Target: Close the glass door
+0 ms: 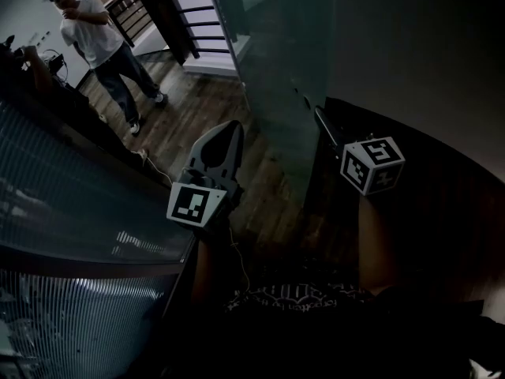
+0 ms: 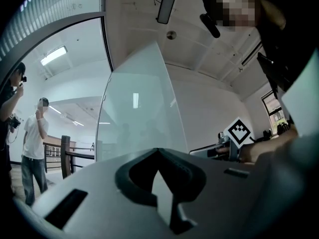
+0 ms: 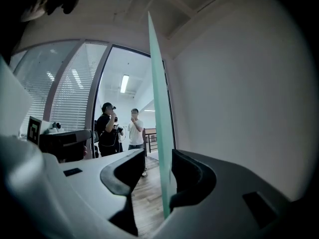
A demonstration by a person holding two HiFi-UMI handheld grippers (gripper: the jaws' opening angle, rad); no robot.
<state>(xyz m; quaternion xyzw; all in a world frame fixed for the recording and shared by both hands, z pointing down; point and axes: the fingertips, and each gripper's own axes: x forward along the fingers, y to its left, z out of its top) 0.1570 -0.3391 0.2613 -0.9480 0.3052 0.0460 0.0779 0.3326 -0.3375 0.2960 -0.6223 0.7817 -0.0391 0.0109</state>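
Jaws apart, the right gripper [image 3: 158, 156] straddles the free edge of the glass door [image 3: 157, 83]. The pane stands closer to the right-hand jaw, and whether they touch cannot be told. The head view is too dark there to show this. The left gripper [image 2: 158, 152], jaws together on nothing, faces the pane's broad side, a face the right gripper view sees only edge-on. Two onlookers [image 3: 105, 133] stand on the wooden floor [image 1: 201, 117] beyond.
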